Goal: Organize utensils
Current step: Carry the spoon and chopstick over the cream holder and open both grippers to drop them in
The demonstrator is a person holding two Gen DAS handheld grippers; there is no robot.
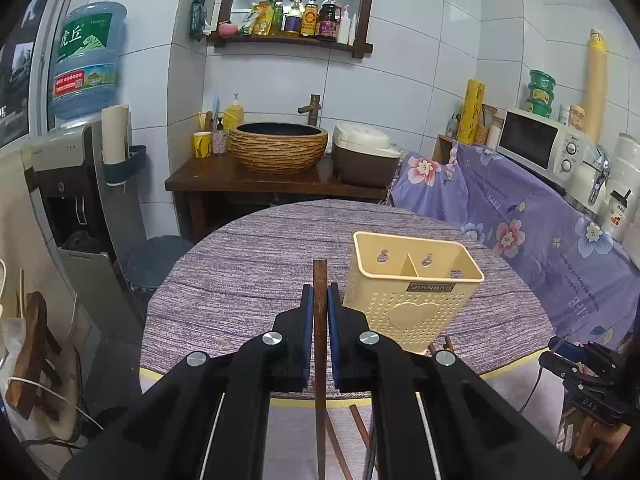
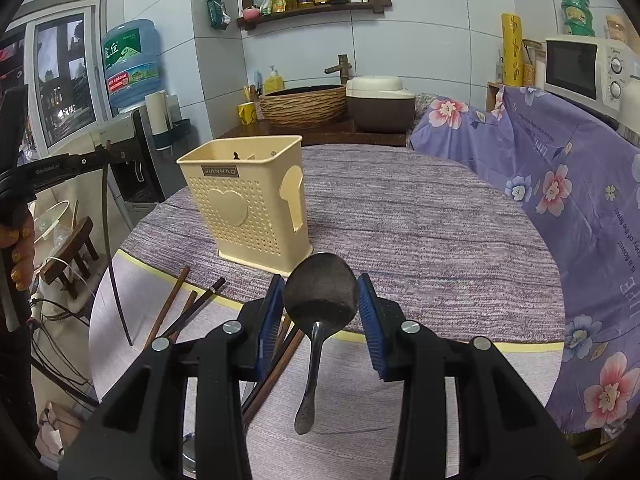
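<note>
A cream plastic utensil holder (image 1: 412,292) with inner compartments stands upright on the round table; it also shows in the right wrist view (image 2: 248,204). My left gripper (image 1: 319,294) is shut on a dark brown chopstick (image 1: 320,344), held upright just left of the holder. In the right wrist view that chopstick (image 2: 114,256) hangs at the far left. My right gripper (image 2: 320,292) is open around the bowl of a dark metal spoon (image 2: 318,300) lying on the table, in front of the holder. Several brown chopsticks (image 2: 176,308) lie on the table to the spoon's left.
The round table (image 2: 420,220) has a purple woven cloth with a yellow border near its front edge. A purple floral cloth (image 2: 560,184) covers a counter to the right, with a microwave (image 2: 584,68) on it. A basin (image 1: 278,144) and rice cooker (image 1: 364,156) stand behind the table.
</note>
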